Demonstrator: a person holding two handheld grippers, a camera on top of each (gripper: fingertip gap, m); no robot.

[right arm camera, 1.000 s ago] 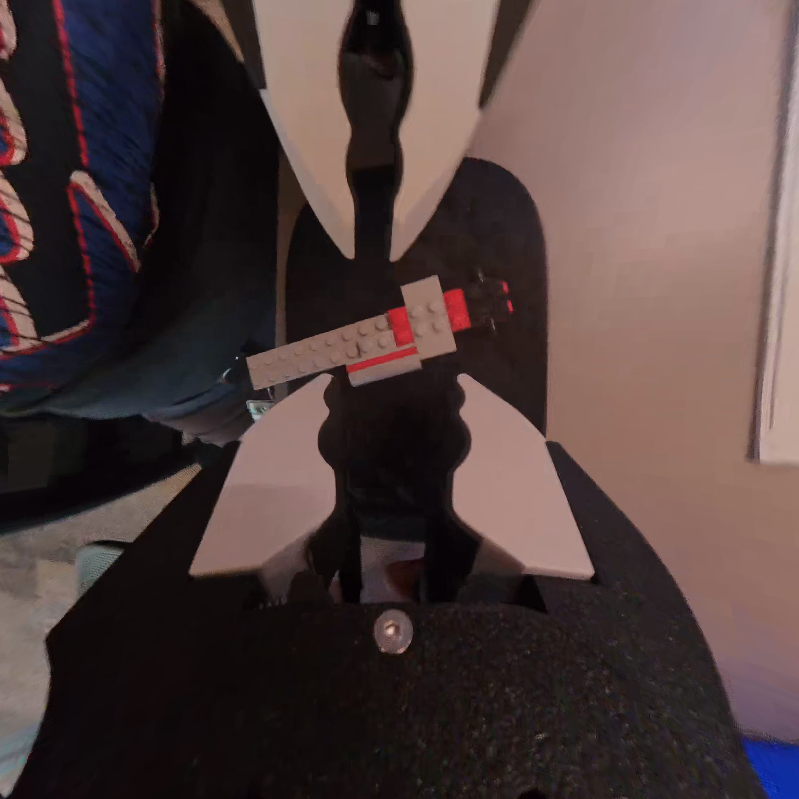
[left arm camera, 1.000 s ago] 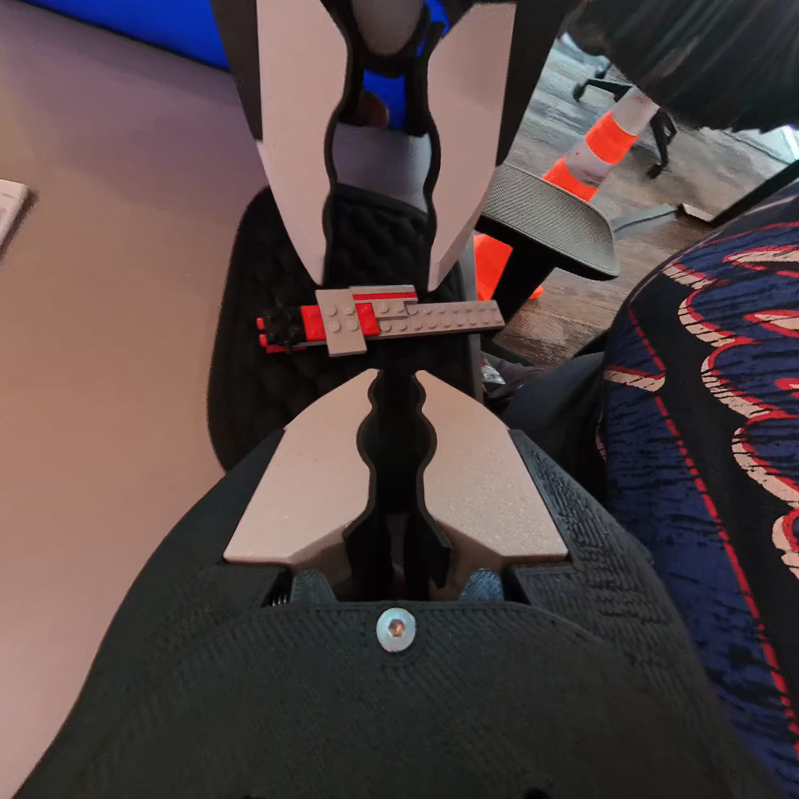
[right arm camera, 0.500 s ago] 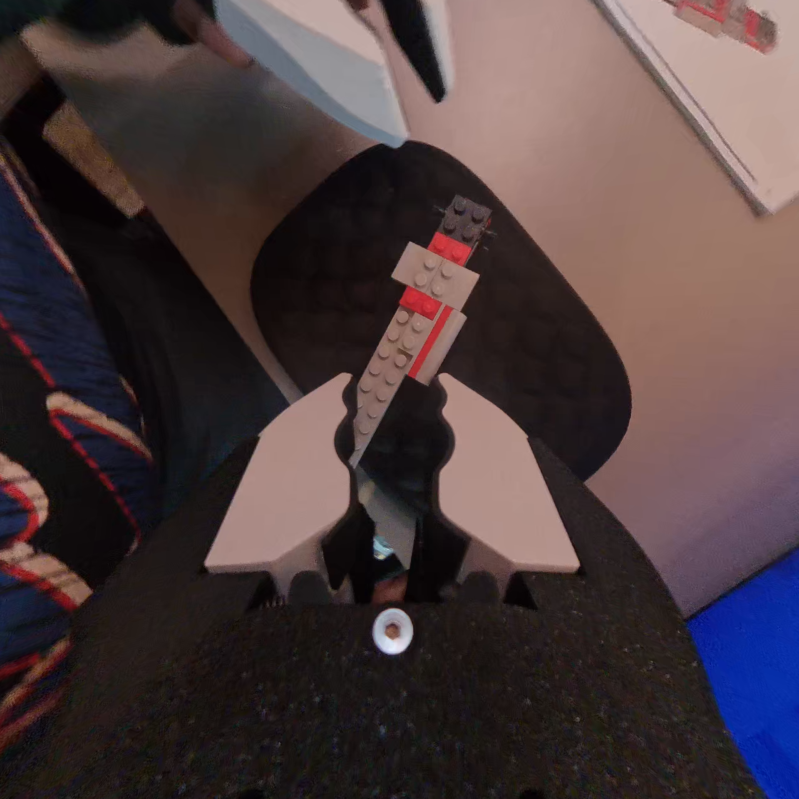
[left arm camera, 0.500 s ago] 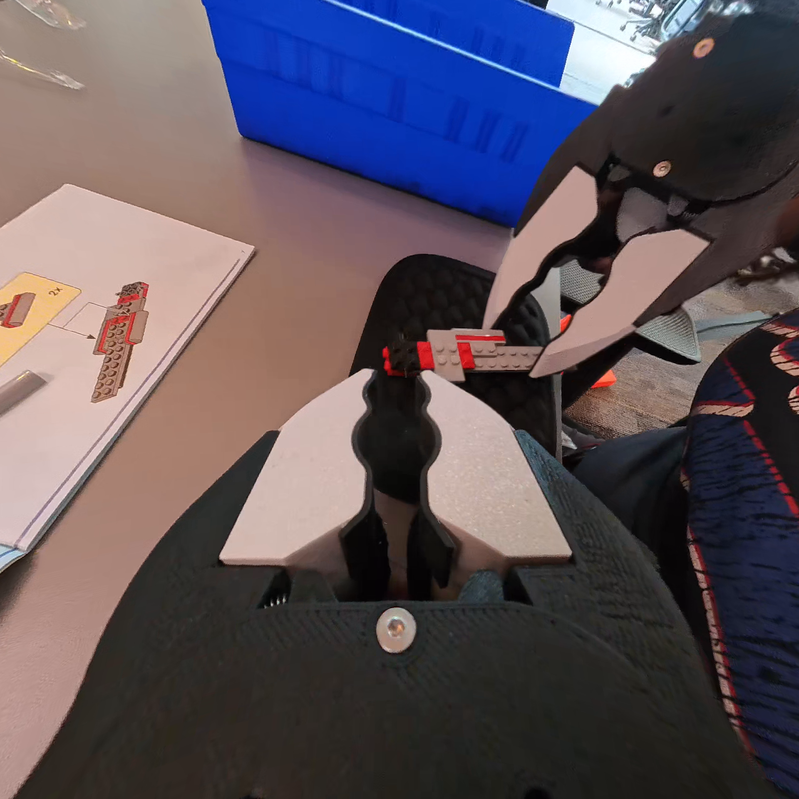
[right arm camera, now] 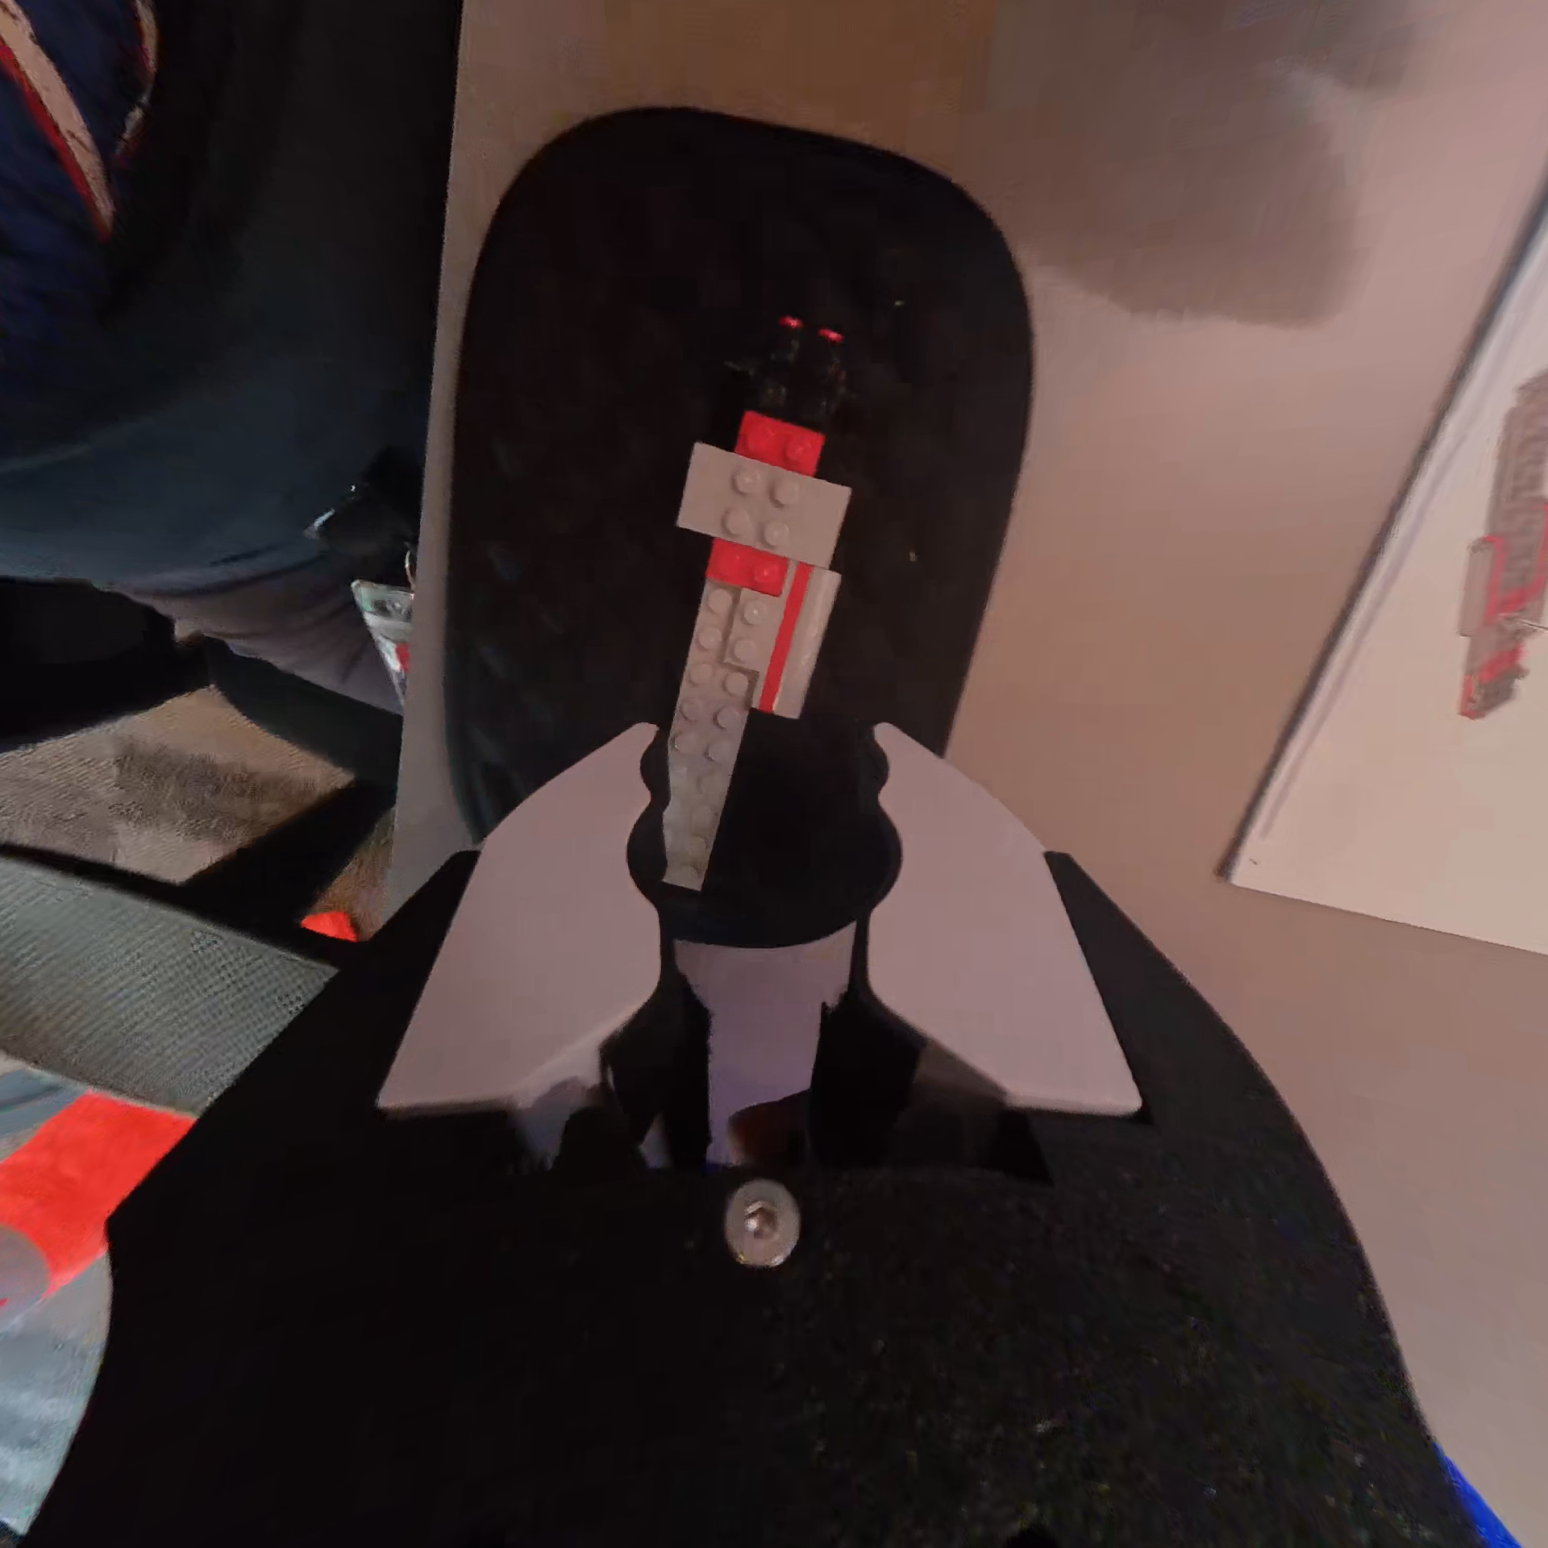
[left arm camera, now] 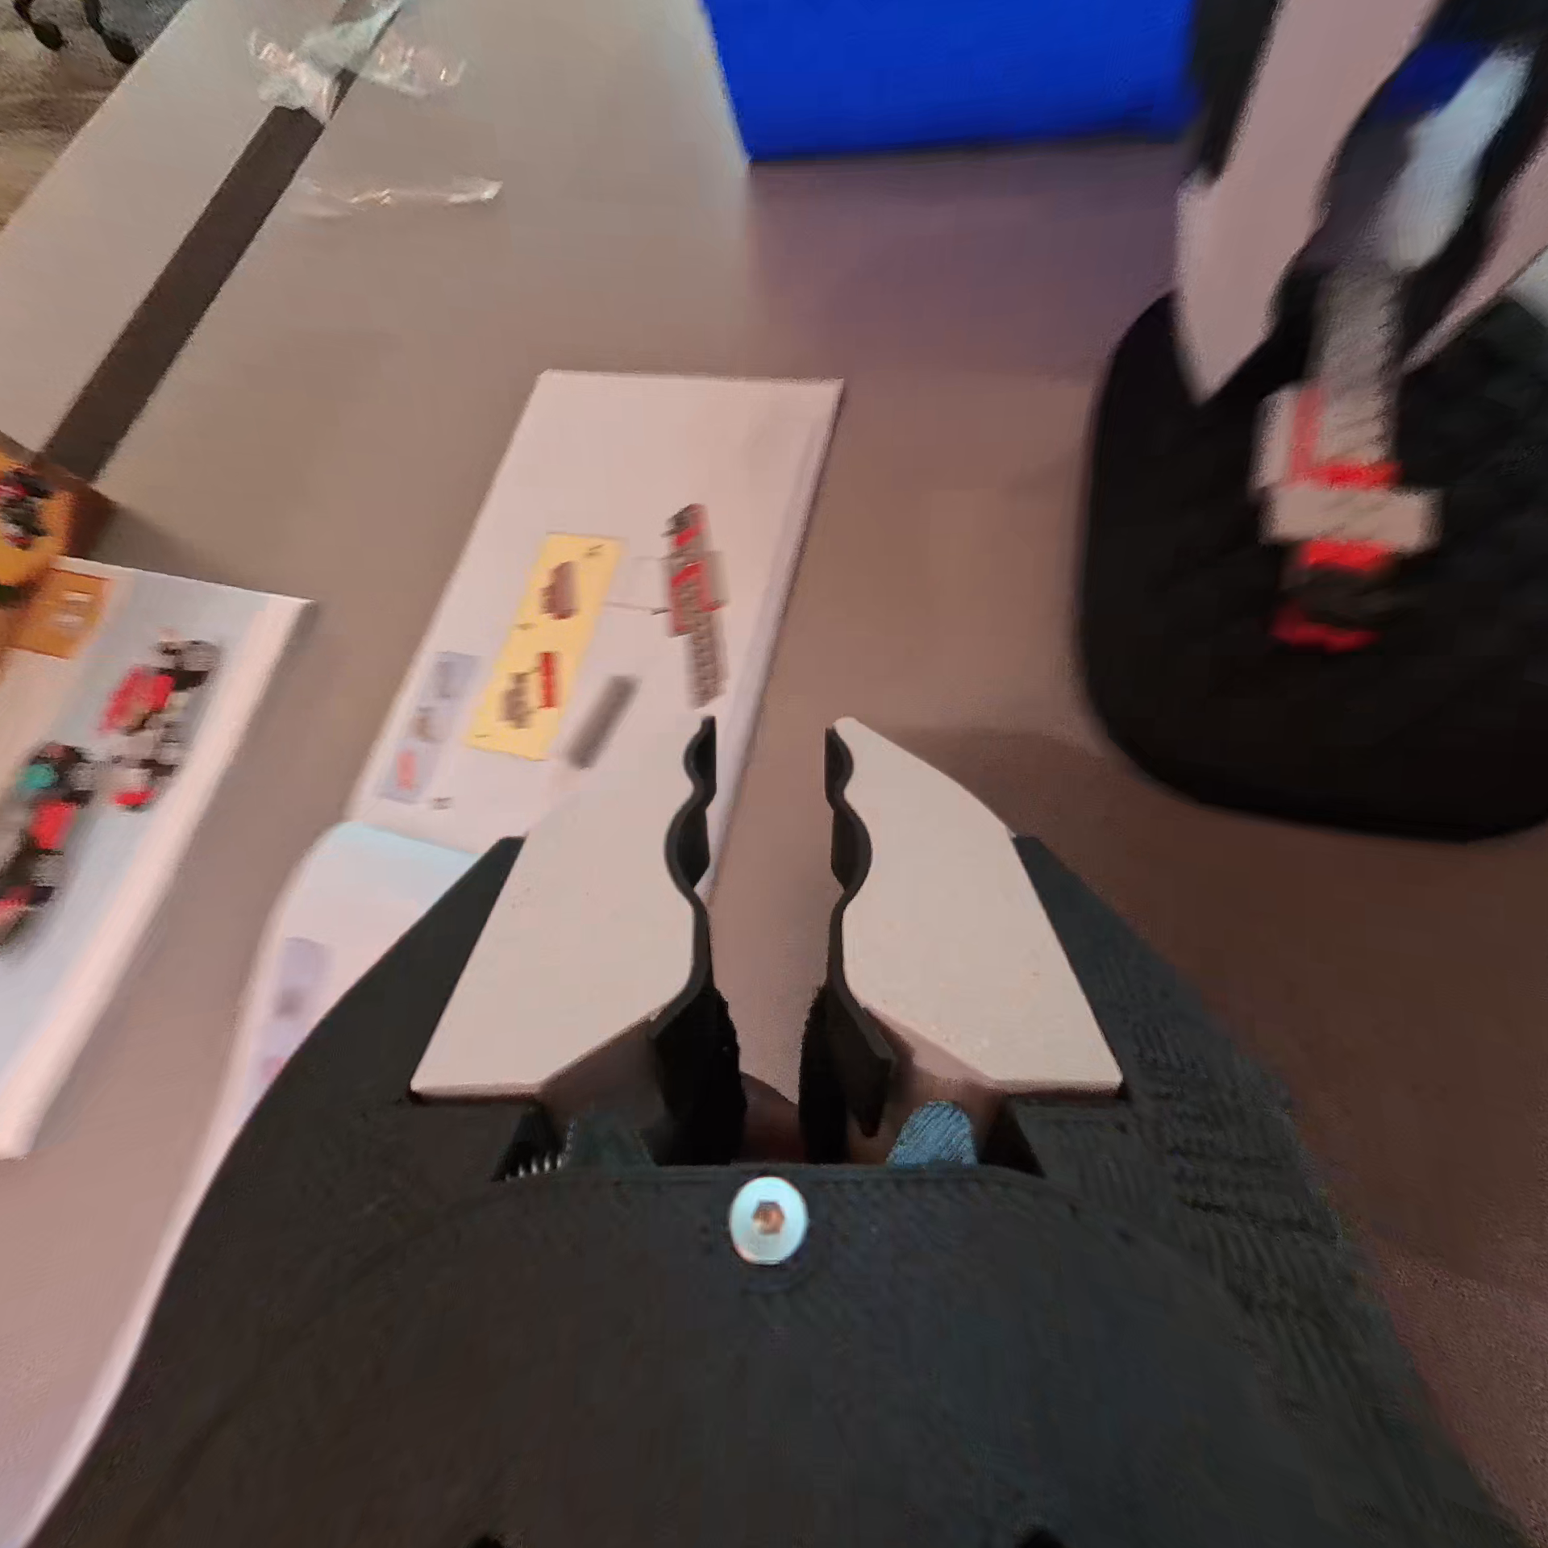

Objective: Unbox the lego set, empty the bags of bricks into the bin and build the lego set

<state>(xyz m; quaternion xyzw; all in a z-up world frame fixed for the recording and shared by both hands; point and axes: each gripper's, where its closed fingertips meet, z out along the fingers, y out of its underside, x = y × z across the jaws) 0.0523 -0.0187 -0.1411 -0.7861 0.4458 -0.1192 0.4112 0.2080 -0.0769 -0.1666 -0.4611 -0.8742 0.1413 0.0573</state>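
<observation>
A slim grey, red and black lego assembly [right arm camera: 754, 586] lies on a black pad [right arm camera: 570, 402] at the table edge. My right gripper [right arm camera: 762, 737] is open, and the assembly's near grey end sits between its fingers, closer to the left one. In the left wrist view the right gripper [left arm camera: 1315, 368] shows blurred over the assembly [left arm camera: 1332, 503] and the pad [left arm camera: 1173, 670]. My left gripper [left arm camera: 771, 737] is open and empty above the table. It points at the open instruction booklet [left arm camera: 670, 469], which has a small grey piece [left arm camera: 599, 720] on it.
A blue bin [left arm camera: 946, 75] stands at the back. The picture-printed lego box [left arm camera: 126, 712] lies at the left, with empty clear bags [left arm camera: 360, 59] beyond it. The booklet also shows in the right wrist view [right arm camera: 1382, 754]. A person's dark clothing [right arm camera: 209, 377] and a mesh chair [right arm camera: 126, 963] are beside the table.
My left gripper has swung left away from the assembly towards the booklet and has opened wider. My right gripper has turned in line with the assembly, which now lies lengthwise between its fingers.
</observation>
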